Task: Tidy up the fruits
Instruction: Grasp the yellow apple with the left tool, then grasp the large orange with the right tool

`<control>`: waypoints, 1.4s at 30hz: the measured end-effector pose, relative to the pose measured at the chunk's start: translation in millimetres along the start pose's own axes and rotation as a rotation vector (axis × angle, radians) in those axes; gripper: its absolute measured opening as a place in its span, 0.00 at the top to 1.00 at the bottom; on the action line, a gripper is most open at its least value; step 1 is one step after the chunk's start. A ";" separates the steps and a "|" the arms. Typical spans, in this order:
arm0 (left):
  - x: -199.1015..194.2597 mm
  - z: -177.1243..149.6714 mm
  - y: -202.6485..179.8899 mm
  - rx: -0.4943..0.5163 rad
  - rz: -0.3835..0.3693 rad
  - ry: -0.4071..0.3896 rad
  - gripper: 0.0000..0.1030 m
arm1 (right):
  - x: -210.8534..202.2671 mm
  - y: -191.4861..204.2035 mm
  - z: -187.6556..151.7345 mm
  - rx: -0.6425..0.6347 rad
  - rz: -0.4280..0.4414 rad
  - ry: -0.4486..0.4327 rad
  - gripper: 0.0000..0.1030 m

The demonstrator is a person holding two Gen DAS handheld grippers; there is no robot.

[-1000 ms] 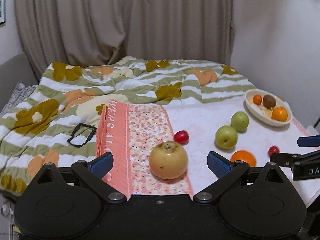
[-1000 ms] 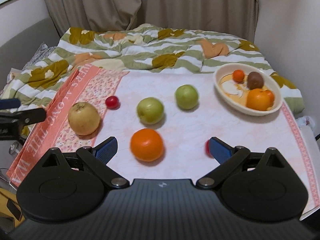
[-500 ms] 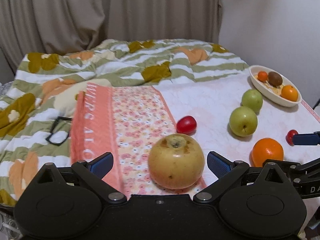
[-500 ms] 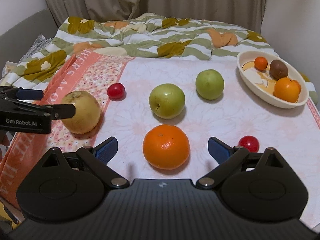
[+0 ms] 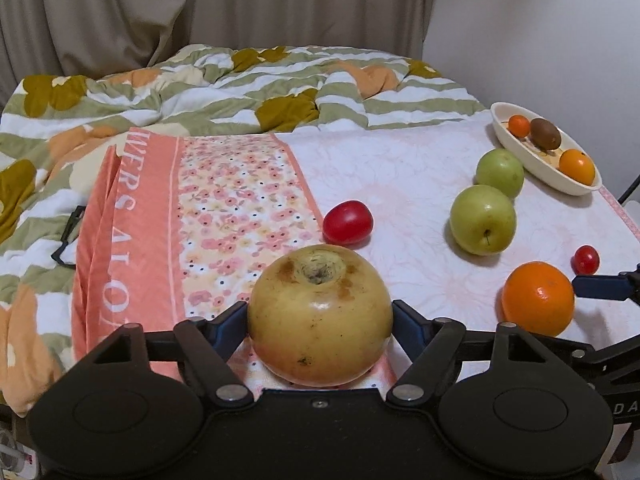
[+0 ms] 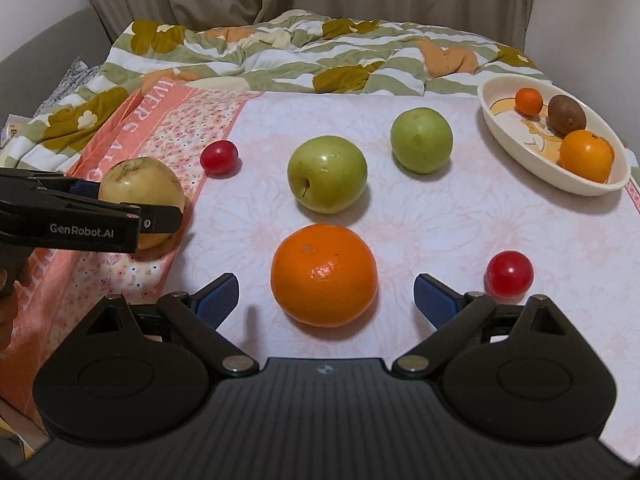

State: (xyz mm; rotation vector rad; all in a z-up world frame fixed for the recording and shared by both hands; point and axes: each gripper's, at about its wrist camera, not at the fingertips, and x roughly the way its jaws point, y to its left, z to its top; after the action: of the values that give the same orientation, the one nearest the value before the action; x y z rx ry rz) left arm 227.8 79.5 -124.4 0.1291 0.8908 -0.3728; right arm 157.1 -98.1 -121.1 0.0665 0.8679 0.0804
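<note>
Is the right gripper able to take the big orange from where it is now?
Probably yes. The right gripper is open with the big orange lying just ahead, between its fingers. Nothing stands between them; the small red fruit lies off to the side.

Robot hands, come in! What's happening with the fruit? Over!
Left gripper closing around big yellow apple. Right gripper open, large orange between fingers. Nothing blocking.

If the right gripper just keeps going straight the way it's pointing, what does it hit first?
Most likely the large orange, which sits just ahead between the right gripper's open fingers; the green apple lies behind it.
</note>
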 end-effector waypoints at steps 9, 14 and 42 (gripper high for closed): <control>-1.3 -0.8 -3.8 0.018 0.015 0.002 0.23 | 13.6 0.9 1.9 -0.002 0.020 0.027 0.10; -5.3 -5.0 -1.5 0.004 0.014 0.009 0.23 | 17.0 1.2 5.0 -0.012 0.015 0.027 0.13; -58.9 -37.0 -18.2 -0.009 0.030 -0.090 0.23 | -14.6 5.8 -0.9 -0.066 0.014 -0.038 0.28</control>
State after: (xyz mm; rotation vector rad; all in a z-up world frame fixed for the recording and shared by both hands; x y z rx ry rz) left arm 160.3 87.9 -100.9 0.1167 0.8004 -0.3441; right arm 146.8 -93.7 -110.0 0.0122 0.8261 0.1203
